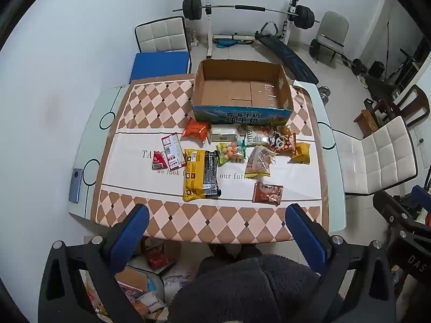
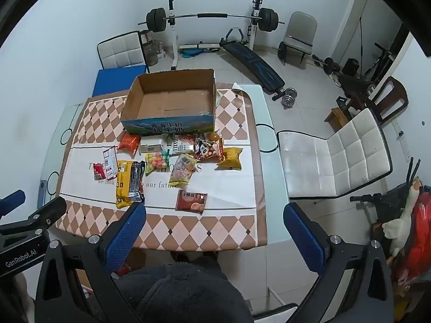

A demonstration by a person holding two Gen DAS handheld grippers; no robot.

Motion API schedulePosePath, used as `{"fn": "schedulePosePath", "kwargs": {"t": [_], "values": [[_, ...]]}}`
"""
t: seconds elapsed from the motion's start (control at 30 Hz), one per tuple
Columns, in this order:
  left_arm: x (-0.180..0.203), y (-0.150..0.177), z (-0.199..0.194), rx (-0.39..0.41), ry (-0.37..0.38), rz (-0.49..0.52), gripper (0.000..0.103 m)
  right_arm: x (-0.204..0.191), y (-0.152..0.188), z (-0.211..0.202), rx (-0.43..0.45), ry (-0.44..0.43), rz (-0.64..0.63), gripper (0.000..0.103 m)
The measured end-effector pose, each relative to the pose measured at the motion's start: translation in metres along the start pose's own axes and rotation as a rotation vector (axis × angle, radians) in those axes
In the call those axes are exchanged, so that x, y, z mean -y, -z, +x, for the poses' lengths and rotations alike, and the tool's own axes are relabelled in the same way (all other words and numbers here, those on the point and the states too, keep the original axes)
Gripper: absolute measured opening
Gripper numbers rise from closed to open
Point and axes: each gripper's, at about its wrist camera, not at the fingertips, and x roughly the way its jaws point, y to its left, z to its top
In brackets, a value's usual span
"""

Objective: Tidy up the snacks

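Nearest the lens, both grippers hang above the worktop's near edge, the left gripper (image 1: pixel 215 228) and right gripper (image 2: pixel 215 228) with jaws spread wide and nothing between them. Every snack lies loose on the near side of the empty cardboard box (image 1: pixel 242 91): the brown packet (image 1: pixel 267 193) is well short of the box, the yellow-and-black pack (image 1: pixel 200 175) is left of it, and the rest are crowded against the box's front wall. Overlapping wrappers there could snag together, so a pinch may lift two or drag one off. Slick film might slip.

"GenRobot.AI" on left gripper (image 2: pixel 20 257); "纯牛奶" on box (image 2: pixel 167 130).
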Motion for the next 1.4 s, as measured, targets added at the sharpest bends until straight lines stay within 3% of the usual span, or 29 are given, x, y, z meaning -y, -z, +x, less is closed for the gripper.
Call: {"fn": "schedulePosePath", "kwargs": {"t": [1.4], "values": [[0.003,-0.009,-0.004,0.021,0.004,-0.001,0.103,-0.009,-0.015,0.001,0.005,-0.015,-0.023,0.103]]}}
